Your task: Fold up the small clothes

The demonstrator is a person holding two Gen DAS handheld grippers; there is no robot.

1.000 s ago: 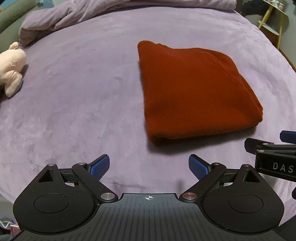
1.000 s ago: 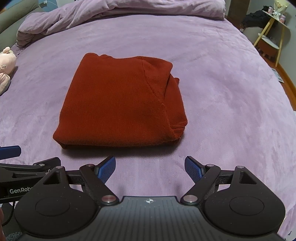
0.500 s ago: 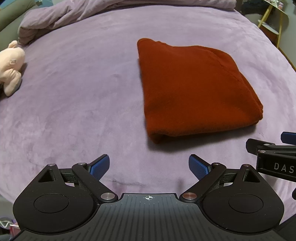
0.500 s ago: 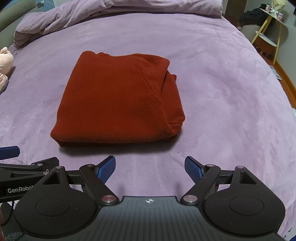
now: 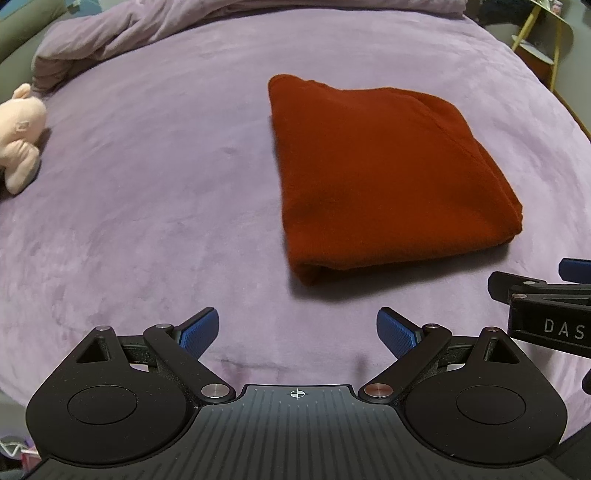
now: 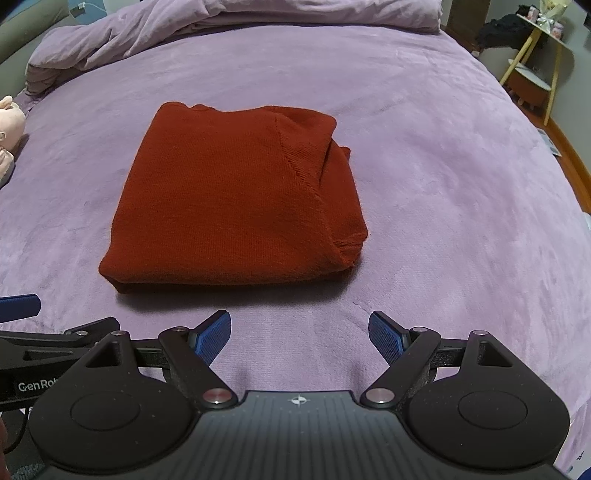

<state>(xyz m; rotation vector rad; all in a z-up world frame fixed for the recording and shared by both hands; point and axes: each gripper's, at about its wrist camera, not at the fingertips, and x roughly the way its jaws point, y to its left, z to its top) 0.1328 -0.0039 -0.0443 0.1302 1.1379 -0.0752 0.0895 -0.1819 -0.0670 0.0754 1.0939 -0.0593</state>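
A red sweater [image 6: 232,195] lies folded into a neat square on a big purple bed [image 6: 443,184]. It sits flat in the middle of the bed, with its thick folded edge on the near side. On its right side a sleeve seam shows and some cloth is tucked under.

The left gripper [image 5: 297,330] hangs low over the near part of the bed, a little to the left of the sweater. Its jaws are spread wide and hold nothing. Its blue fingertips [image 5: 197,330] do not touch the sweater.

The right gripper [image 6: 299,334] hangs just in front of the sweater's near edge. Its jaws are spread wide too, with nothing between them. The two grippers are side by side, and each one peeks into the other's view.

A pale pink soft toy [image 5: 18,136] lies at the far left of the bed, well apart from the sweater. A bunched purple blanket [image 6: 147,33] is piled along the far edge. At the far right stands what may be a small yellow side table [image 6: 532,70], but it is hard to see well
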